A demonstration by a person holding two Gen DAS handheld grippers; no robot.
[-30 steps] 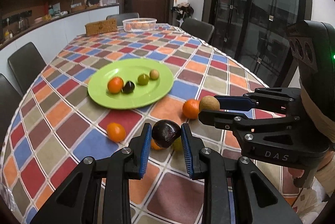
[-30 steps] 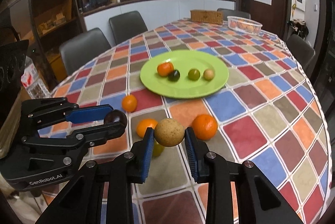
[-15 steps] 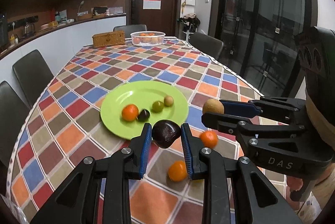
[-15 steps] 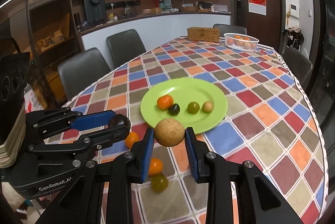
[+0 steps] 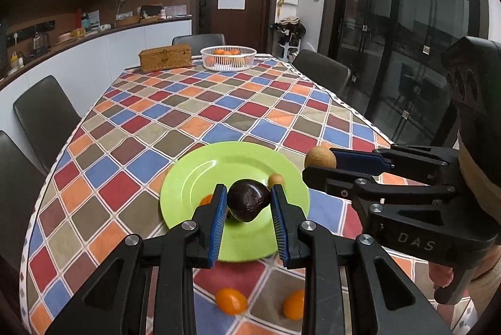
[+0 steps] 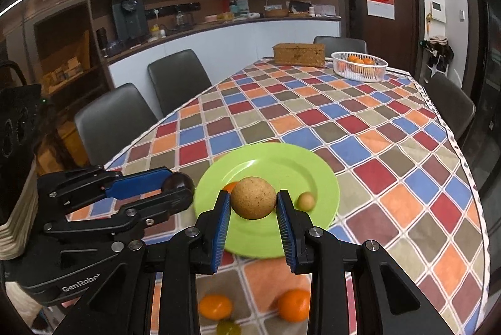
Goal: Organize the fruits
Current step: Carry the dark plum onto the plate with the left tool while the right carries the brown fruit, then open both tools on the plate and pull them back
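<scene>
My left gripper (image 5: 249, 205) is shut on a dark brown avocado (image 5: 249, 201) and holds it above the green plate (image 5: 194, 178). My right gripper (image 6: 253, 206) is shut on a round tan fruit (image 6: 253, 202), also above the green plate (image 6: 288, 166). In the left wrist view the right gripper (image 5: 322, 161) holds the tan fruit (image 5: 320, 157) at the plate's right rim. In the right wrist view the left gripper (image 6: 180, 186) shows at the left with the avocado (image 6: 178, 181). A small tan fruit (image 6: 305, 201) and an orange (image 6: 231, 186) lie on the plate, partly hidden.
Two oranges (image 6: 215, 306) (image 6: 293, 304) and a green fruit (image 6: 228, 327) lie on the checked tablecloth (image 6: 391, 147) near me. A white basket of oranges (image 6: 359, 65) and a wicker box (image 6: 298, 54) stand at the far end. Chairs (image 6: 178, 78) surround the table.
Both grippers have risen and moved forward over the plate, each still holding its fruit. The loose fruits on the cloth now lie below and behind the fingertips.
</scene>
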